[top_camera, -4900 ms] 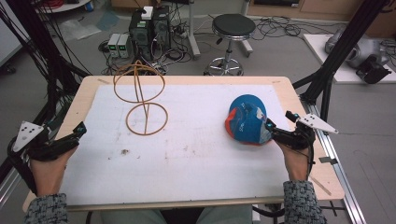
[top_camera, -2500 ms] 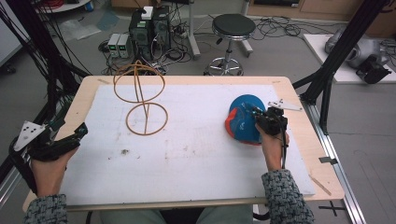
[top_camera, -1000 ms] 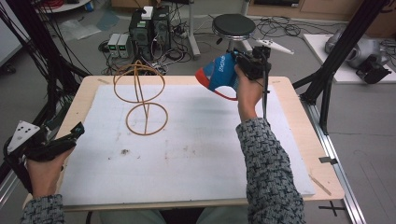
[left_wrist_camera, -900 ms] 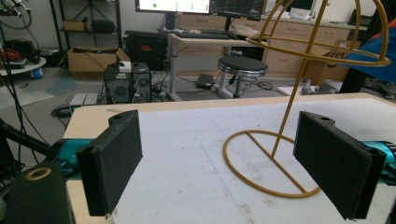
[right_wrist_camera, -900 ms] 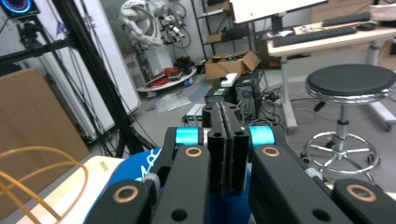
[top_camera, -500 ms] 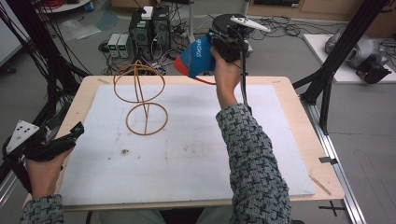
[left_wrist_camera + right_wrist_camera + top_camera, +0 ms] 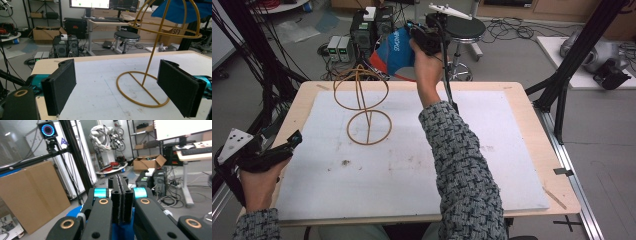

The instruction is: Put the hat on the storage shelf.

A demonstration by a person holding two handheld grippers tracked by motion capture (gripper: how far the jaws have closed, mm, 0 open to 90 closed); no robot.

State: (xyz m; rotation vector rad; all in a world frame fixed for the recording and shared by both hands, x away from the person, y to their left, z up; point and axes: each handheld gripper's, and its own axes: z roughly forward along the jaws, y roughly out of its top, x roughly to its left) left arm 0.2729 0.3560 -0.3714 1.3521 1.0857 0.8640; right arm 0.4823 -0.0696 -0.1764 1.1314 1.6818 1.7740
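Right gripper (image 7: 422,37) is raised at the top centre of the high view, beyond the far edge of the table (image 7: 522,125), with its jaws pressed together on the fabric of a blue cap (image 7: 394,50). In the right gripper view the two black jaws stand flat against each other with blue cloth (image 7: 122,230) showing just below them. The cap hangs in the air, up and to the right of the wire hat stand (image 7: 362,107), not yet touching it. The stand sits upright on the white mat (image 7: 412,165) in the upper left part of the table, its dome bare. In the left gripper view the blue cap (image 7: 180,10) shows at the upper right corner, close above the stand's dome.

Left gripper (image 7: 267,150) rests at the lower left edge of the table, jaws spread wide with nothing between them.

Progress, as judged: the cap is picked up and carried most of the way. Left to do: bring it over the dome, lower it on, let go
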